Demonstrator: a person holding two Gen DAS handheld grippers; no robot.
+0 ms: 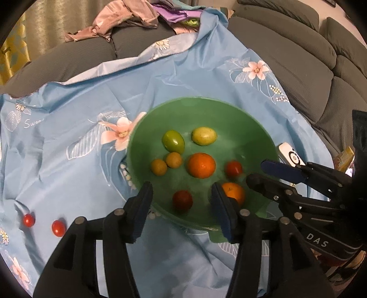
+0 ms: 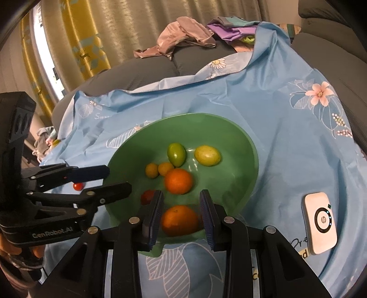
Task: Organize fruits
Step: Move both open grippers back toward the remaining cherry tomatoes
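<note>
A green bowl sits on a blue flowered cloth. It holds two oranges, a green fruit, a yellow one, two small yellow ones and two red tomatoes. My left gripper is open over the bowl's near side, and one tomato lies loose on the bowl floor below its gap. My right gripper hovers over the bowl's right side, above the nearer orange, its jaws narrowly apart with nothing between them. Two more tomatoes lie on the cloth at left.
A white pocket device lies on the cloth right of the bowl. The cloth covers a grey sofa, with crumpled clothes on the sofa behind. Curtains hang at the back left.
</note>
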